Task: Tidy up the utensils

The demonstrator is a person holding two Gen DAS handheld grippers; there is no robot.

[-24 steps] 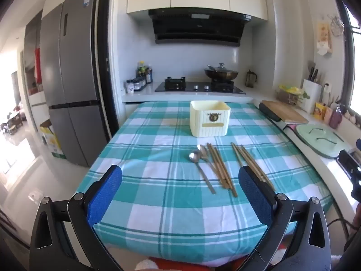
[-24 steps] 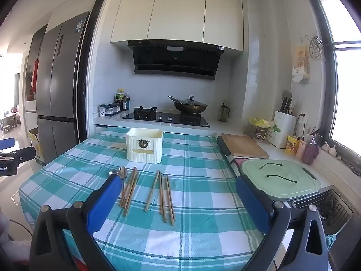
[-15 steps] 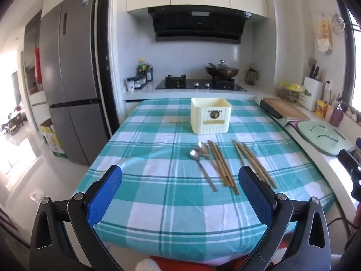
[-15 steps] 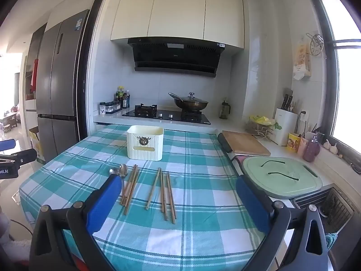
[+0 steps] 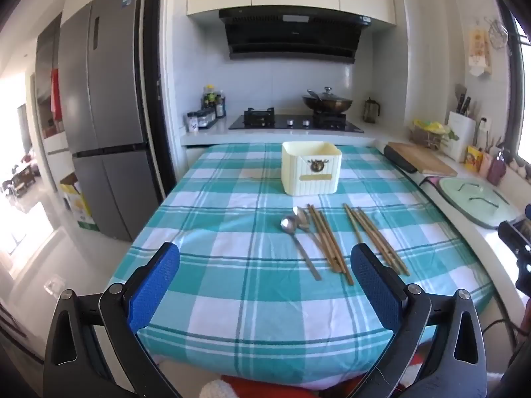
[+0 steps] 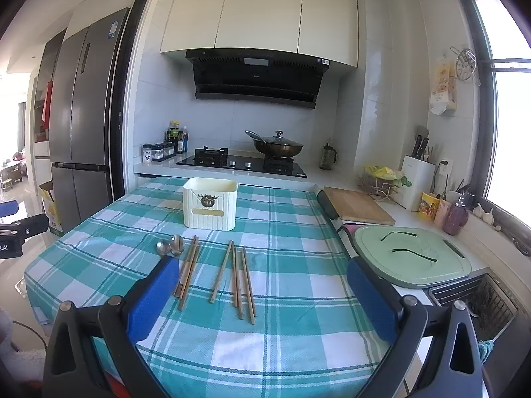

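The near half of the checked tablecloth (image 5: 232,298) lies bare, so at 6 o'clock a gripper has open room to come in low over the cloth. Dead ahead at 12 o'clock the cream holder (image 5: 311,173) stands upright with its top open, and nothing hangs over it. Between it and the near edge, two spoons (image 5: 293,224) and a left bundle of chopsticks (image 5: 327,238) lie close together, almost touching; a second bundle (image 5: 375,238) lies apart at 1 o'clock, with a clear strip of cloth between the bundles. At 3 o'clock the counter edge and green lid (image 6: 411,258) bound the table. At 9 o'clock the cloth stays free.
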